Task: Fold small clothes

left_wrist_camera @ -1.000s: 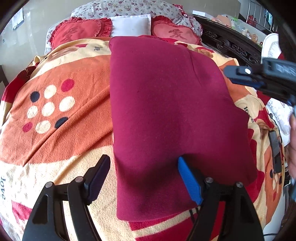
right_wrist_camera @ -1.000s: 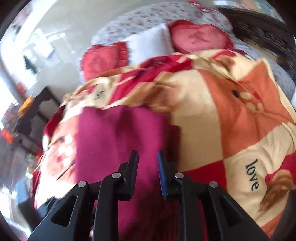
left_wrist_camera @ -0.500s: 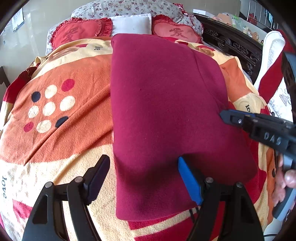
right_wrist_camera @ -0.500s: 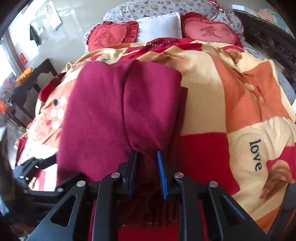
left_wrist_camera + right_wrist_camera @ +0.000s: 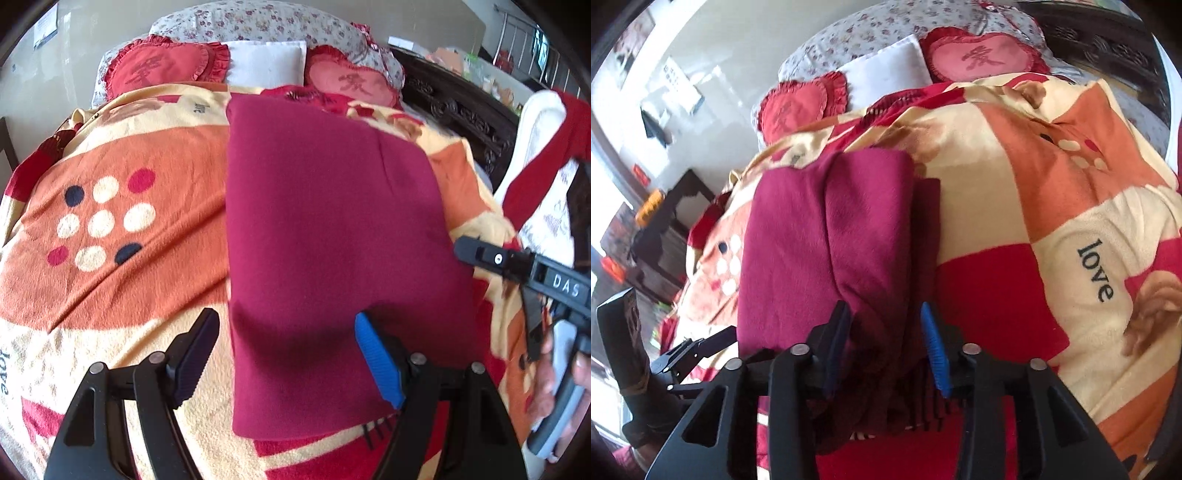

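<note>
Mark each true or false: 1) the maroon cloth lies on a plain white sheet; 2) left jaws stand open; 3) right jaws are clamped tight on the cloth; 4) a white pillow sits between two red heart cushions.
1) False. The maroon cloth lies on a patterned orange, cream and red blanket.
2) True. The left gripper stands wide, its jaws straddling the cloth's near left edge.
3) False. The right gripper has just been opening; cloth sits between its jaws, unpinched.
4) True. The white pillow lies between the heart cushions.
</note>
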Motion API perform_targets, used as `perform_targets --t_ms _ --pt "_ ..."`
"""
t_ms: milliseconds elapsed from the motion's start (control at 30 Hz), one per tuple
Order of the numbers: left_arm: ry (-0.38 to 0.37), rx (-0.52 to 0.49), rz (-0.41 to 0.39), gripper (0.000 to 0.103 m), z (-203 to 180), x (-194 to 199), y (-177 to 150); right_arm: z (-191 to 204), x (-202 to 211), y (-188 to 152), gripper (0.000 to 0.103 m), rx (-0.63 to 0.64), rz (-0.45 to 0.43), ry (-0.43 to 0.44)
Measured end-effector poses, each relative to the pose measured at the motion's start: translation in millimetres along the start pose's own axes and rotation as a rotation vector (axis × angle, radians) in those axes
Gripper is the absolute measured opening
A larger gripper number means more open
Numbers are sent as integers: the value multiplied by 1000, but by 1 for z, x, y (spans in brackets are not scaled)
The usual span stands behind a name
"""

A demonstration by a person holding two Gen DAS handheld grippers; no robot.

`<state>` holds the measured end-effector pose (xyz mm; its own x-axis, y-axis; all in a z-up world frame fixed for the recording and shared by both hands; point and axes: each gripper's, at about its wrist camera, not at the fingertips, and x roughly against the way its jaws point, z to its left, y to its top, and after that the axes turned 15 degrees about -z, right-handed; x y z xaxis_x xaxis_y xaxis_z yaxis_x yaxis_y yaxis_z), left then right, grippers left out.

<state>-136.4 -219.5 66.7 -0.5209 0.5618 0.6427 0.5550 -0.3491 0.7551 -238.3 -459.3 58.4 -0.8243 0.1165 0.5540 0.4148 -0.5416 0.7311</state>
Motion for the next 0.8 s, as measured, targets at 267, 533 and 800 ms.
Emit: perform_targets --t_ms 267,533,800 --pt "-90 124 18 89 18 -15 13 -20 -33 0 50 -116 45 92" --pt "-119 150 44 94 28 -36 14 -33 -56 -8 61 -205 63 170" --pt "-127 141 48 97 28 -49 17 -22 -73 -6 63 -187 75 218"
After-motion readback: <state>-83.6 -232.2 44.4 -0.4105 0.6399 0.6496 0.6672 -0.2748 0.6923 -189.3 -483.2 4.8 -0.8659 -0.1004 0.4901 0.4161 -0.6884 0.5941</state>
